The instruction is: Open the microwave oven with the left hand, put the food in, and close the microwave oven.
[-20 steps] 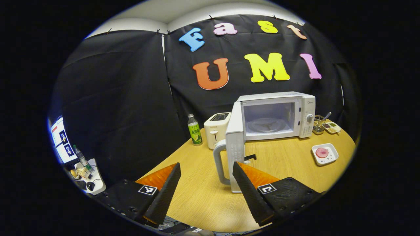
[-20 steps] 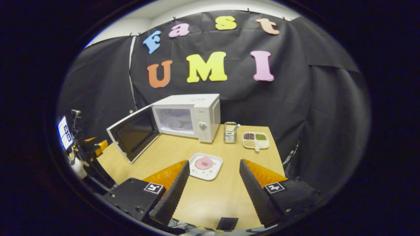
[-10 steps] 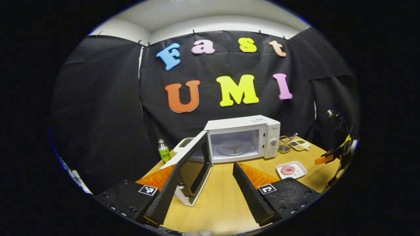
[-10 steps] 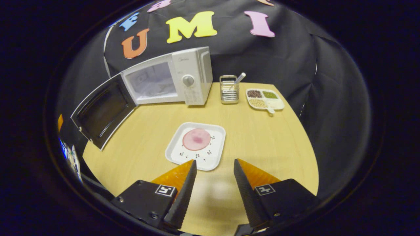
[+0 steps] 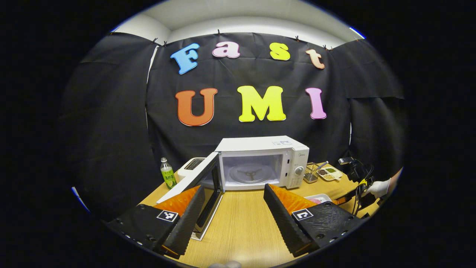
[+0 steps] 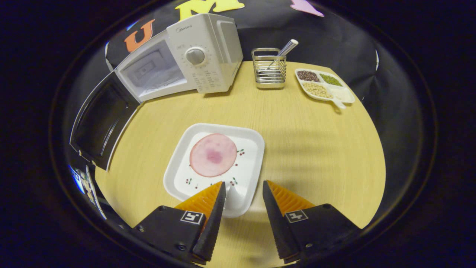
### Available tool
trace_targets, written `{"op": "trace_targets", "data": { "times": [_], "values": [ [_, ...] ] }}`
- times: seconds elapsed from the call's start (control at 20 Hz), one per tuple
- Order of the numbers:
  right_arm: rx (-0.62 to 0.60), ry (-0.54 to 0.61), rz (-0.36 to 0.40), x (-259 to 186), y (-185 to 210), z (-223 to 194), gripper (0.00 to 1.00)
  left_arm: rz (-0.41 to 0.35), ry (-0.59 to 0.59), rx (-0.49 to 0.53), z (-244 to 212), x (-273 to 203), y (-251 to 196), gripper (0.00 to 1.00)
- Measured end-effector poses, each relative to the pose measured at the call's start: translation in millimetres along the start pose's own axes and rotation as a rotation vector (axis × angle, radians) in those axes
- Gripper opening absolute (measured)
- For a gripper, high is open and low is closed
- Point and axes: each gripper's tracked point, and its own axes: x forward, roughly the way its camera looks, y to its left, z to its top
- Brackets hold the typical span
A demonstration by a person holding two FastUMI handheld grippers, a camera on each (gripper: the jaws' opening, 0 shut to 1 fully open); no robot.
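Microwave (image 6: 178, 67) door (image 6: 100, 119) now stands open; right hand-held gripper (image 6: 241, 208), jaws apart, has descended over the food plate (image 6: 249, 163), ready to grasp.

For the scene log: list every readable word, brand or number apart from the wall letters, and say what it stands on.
"Midea": on the microwave, at the top of its control panel.
Print around the microwave's dial and on the panel below: too small to read.
Label on the green bottle: too blurred to read.
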Motion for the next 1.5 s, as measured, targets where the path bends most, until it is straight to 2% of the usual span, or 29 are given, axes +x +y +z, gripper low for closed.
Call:
{"op": "trace_targets", "data": {
  "times": [0.05,0.1,0.15,0.2,0.25,0.3,0.35,0.4,0.45,0.5,0.65,0.7,1.0,1.5],
  "values": [
    [0.011,0.018,0.017,1,4,-4,0.65,0.006,0.0,-0.002,1,3,1,0.95],
    [0.014,0.013,0.017,1,6,0,0.53,0.013,-0.001,-0.004,2,5,1,0.95],
    [0.014,0.029,0.02,2,5,-4,0.64,0.018,0.0,-0.007,2,7,2,0.95],
    [0.016,0.027,0.017,2,4,-3,0.5,0.022,0.002,-0.01,2,9,3,0.95],
    [0.021,0.04,0.016,2,4,-5,0.6,0.027,0.003,-0.013,1,11,3,0.95],
    [0.021,0.058,0.007,4,2,-7,0.56,0.03,0.006,-0.014,1,12,5,0.95],
    [0.016,0.061,-0.008,3,-1,-6,0.41,0.035,0.01,-0.011,-1,13,5,0.95],
    [0.013,0.068,-0.024,3,-4,-6,0.4,0.039,0.012,-0.007,-3,15,7,0.95],
    [0.012,0.074,-0.042,3,-7,-7,0.2,0.039,0.019,-0.006,-6,16,7,0.95],
    [0.015,0.081,-0.052,6,-7,-6,0.29,0.039,0.021,-0.006,-7,16,7,0.95],
    [0.051,0.115,-0.081,4,-11,-7,0.17,0.035,0.018,-0.009,-9,20,7,0.95],
    [0.086,0.128,-0.076,6,-10,-8,0.06,0.034,0.017,-0.012,-10,21,7,0.95],
    [0.098,0.158,-0.09,3,-7,-8,0.04,0.042,0.02,-0.032,-15,24,12,0.95],
    [0.286,-0.02,0.12,-6,28,2,0.03,0.057,0.055,0.028,-19,14,18,0.95]
  ]
}}
